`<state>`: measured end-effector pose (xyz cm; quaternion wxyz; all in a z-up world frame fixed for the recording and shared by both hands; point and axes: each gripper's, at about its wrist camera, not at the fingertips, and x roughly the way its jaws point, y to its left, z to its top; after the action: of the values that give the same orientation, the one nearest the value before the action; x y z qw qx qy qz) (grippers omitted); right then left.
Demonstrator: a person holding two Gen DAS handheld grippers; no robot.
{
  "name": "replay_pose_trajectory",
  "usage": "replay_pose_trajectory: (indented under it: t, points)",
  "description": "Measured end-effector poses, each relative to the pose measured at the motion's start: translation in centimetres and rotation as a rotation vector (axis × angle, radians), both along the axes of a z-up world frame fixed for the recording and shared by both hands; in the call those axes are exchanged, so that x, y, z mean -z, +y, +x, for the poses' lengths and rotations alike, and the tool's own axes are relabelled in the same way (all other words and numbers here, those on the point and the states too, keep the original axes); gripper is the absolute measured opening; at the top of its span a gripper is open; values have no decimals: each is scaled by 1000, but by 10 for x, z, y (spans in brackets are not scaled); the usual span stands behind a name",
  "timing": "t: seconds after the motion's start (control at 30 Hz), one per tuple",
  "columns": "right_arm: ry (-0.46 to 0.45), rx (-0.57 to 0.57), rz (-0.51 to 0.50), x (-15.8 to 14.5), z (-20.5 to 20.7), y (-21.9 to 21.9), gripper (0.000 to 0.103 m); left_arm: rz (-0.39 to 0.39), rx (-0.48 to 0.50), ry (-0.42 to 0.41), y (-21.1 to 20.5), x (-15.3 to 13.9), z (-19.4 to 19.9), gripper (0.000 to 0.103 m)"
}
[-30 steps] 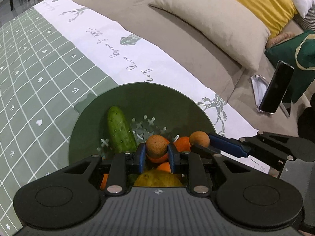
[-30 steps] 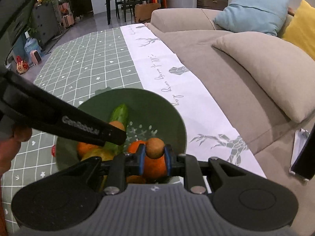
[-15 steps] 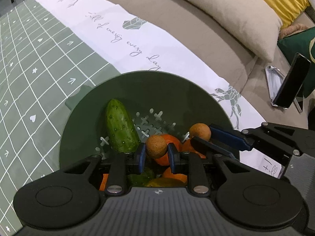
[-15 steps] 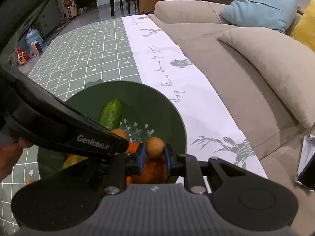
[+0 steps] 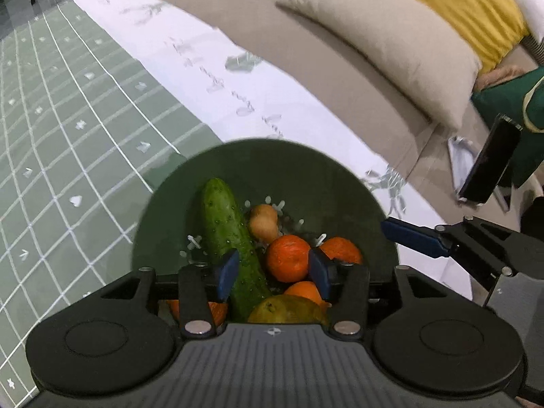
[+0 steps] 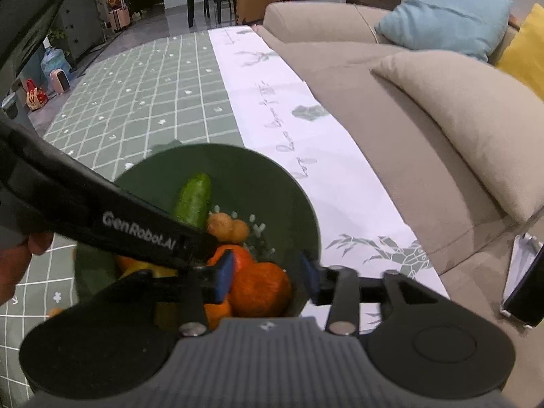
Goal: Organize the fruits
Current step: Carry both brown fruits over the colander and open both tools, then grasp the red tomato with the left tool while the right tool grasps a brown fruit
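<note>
Right wrist view: left hand-held gripper (image 6: 217,248) across green bowl (image 6: 299,204), both hand-held grippers' jaws opening, empty.

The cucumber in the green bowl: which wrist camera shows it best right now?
The left wrist view. There the cucumber shows almost whole, leaning in the bowl, only its lower end hidden. In the right wrist view the other gripper's arm covers all but its top end.
</note>
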<state>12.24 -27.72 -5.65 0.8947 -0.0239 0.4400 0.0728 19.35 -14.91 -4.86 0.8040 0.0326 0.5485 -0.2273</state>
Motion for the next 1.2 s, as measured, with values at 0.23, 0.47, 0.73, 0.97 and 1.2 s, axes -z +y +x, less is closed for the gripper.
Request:
replay_pose_trajectory:
  t: [0.23,0.47,0.73,0.97,1.2]
  points:
    - [-56,35,43,-24,-26,15,68,-16,-36,-157,35,-40,-36,56]
    - [-86,102,104,-31,-58,35,68,21,-73,-270,73,-59,-71,56]
    - [-145,106,114,-34,-100,63,69,66,-124,-323,113,-53,-112,56]
    - [-140,7,128,-25,-125,90,69,94,-100,-314,138,-39,-140,56]
    - [-62,-100,115,-3,-127,121,68,103,-122,-275,158,-23,-151,55]
